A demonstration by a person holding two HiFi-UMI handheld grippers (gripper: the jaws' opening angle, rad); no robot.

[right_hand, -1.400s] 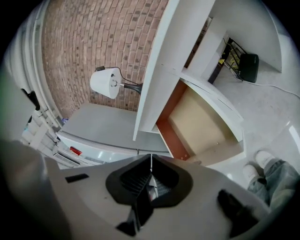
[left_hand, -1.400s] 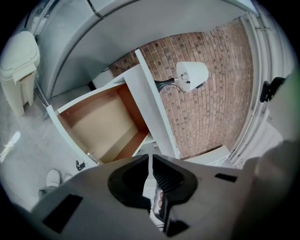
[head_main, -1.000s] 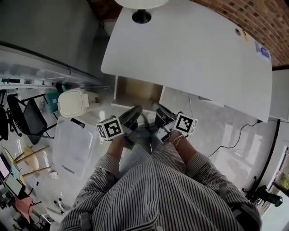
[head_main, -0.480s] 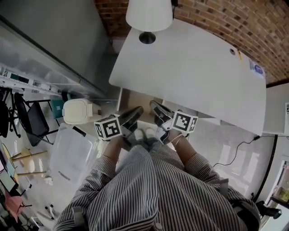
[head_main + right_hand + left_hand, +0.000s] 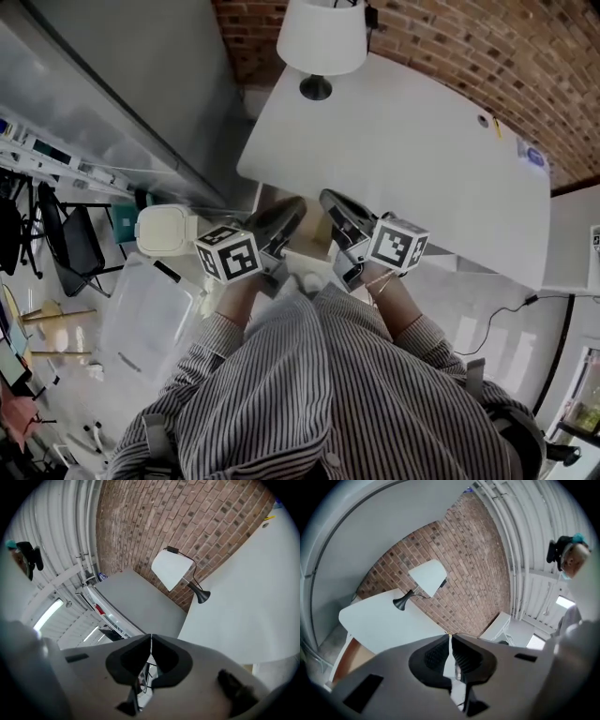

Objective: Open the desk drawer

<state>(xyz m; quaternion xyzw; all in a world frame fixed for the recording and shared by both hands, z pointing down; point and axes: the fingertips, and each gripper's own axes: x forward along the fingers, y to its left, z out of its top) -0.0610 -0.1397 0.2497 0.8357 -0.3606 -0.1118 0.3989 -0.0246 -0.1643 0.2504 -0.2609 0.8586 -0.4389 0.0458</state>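
Observation:
The white desk [image 5: 403,141] fills the upper right of the head view, with a white-shaded lamp [image 5: 323,37] at its far left corner. A wood-coloured compartment [image 5: 314,246] under the desk's front edge shows between my two grippers; whether it is a drawer I cannot tell. My left gripper [image 5: 295,208] and right gripper [image 5: 328,199] hang side by side at that edge, touching nothing. In the left gripper view the left gripper [image 5: 450,637] is shut and empty, with the desk [image 5: 384,620] beyond it. The right gripper [image 5: 151,637] is likewise shut and empty.
A white lidded bin [image 5: 164,230] and a clear plastic box [image 5: 141,319] stand on the floor to the left. A folding chair [image 5: 66,244] is farther left. A brick wall [image 5: 450,37] runs behind the desk, and a cable [image 5: 497,314] lies on the floor at right.
Both grippers have risen together and rolled, now level with the desk's front edge and covering more of the wood compartment. More of the lamp and brick wall shows.

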